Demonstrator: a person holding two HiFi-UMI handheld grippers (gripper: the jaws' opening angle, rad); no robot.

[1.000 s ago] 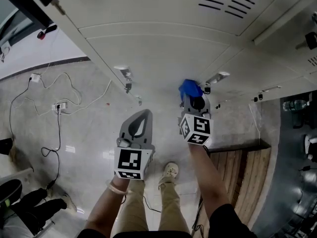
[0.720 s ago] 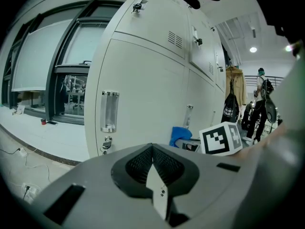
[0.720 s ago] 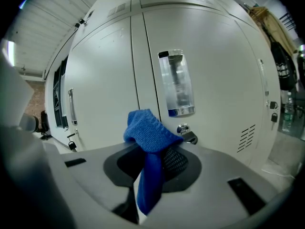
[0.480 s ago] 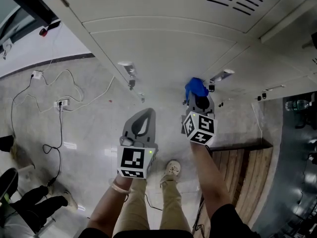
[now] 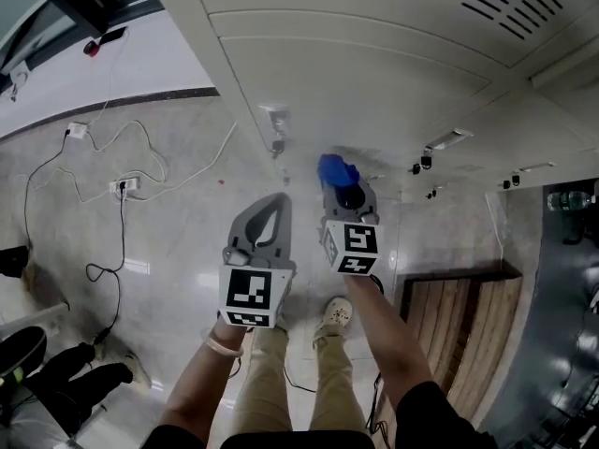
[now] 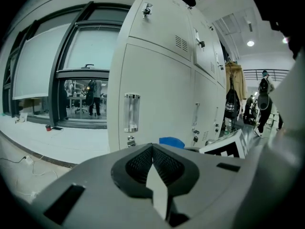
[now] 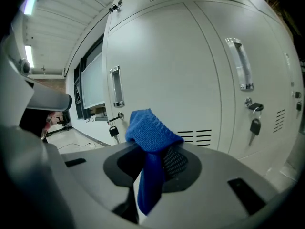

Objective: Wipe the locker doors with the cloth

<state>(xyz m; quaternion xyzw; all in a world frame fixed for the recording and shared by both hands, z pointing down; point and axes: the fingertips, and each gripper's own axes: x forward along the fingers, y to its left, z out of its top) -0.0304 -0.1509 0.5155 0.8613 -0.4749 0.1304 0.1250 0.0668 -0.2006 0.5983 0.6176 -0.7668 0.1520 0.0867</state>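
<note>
White locker doors [image 5: 374, 73] fill the top of the head view, with chrome handles [image 5: 277, 118] and small locks. My right gripper [image 5: 343, 191] is shut on a blue cloth [image 5: 335, 170], whose bunched end sticks out past the jaws close to the lower part of a door. In the right gripper view the blue cloth [image 7: 150, 133] hangs out of the right gripper [image 7: 155, 151] in front of the locker door [image 7: 190, 66]. My left gripper [image 5: 273, 202] is shut and holds nothing, just left of the right one. The left gripper [image 6: 153, 149] faces the lockers [image 6: 157, 85] too.
Cables and a power strip [image 5: 122, 187] lie on the tiled floor at left. A wooden slatted bench [image 5: 449, 325] stands at the right. A padlock [image 7: 113, 131] and a key [image 7: 255, 126] hang from the doors. A seated person's legs [image 5: 56, 382] are at bottom left.
My right gripper has carried the blue cloth leftwards along the door, away from the right-hand handle and closer to the left gripper. The left gripper has held its place.
</note>
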